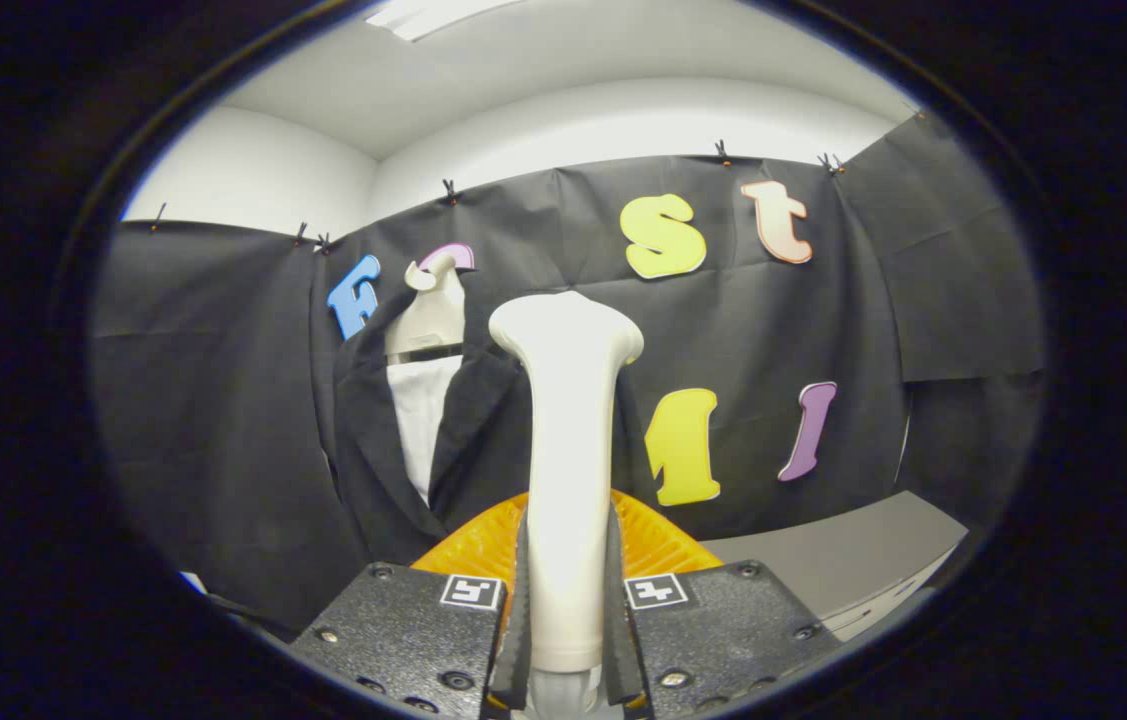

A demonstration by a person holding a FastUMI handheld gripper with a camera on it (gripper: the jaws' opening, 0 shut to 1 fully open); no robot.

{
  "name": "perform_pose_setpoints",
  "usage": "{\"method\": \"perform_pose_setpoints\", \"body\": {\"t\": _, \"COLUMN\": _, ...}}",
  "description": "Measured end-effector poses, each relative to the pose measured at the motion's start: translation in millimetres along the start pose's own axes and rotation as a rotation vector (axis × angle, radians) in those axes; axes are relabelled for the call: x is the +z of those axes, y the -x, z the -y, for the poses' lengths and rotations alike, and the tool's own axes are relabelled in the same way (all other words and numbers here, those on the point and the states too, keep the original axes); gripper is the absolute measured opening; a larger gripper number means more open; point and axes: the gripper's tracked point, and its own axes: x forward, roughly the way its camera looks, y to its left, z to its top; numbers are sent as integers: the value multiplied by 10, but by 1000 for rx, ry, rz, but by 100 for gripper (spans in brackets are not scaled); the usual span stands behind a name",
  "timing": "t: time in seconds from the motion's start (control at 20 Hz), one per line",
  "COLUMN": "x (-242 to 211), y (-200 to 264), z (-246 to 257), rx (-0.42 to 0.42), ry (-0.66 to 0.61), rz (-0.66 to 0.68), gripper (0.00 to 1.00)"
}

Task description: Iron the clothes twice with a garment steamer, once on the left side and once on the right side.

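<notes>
Tool (567, 590) of mine clamps both fingers on one upright steamer (565, 440); one dark jacket (393, 440) hangs far left.

The garment steamer (566, 470) stands clamped between the fingers of the gripper (566, 610), and its base is lost below them. It covers part of the dark jacket (393, 450) beyond it. The jacket's hem drops behind the fingers. What the pale neck (426, 315) belongs to, perhaps a mannequin, cannot be told.

Steamer (568, 440) smooth glossy plastic; jacket (378, 450) matt dark cloth.
</notes>
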Motion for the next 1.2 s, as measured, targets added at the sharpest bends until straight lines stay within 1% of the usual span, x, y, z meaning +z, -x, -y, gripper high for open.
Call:
{"method": "perform_pose_setpoints", "body": {"t": 0.2, "x": -81, "y": -165, "z": -241, "rx": 7, "ry": 31, "rz": -18, "gripper": 32}}
{"method": "perform_pose_setpoints", "body": {"t": 0.5, "x": -281, "y": -311, "z": -393, "rx": 9, "ry": 72, "rz": -59, "gripper": 32}}
{"method": "perform_pose_setpoints", "body": {"t": 0.95, "x": -726, "y": -266, "z": -344, "rx": -13, "ry": 94, "rz": -126, "gripper": 32}}
{"method": "perform_pose_setpoints", "body": {"t": 1.2, "x": -1060, "y": -209, "z": -317, "rx": -22, "ry": 119, "rz": -173, "gripper": 32}}
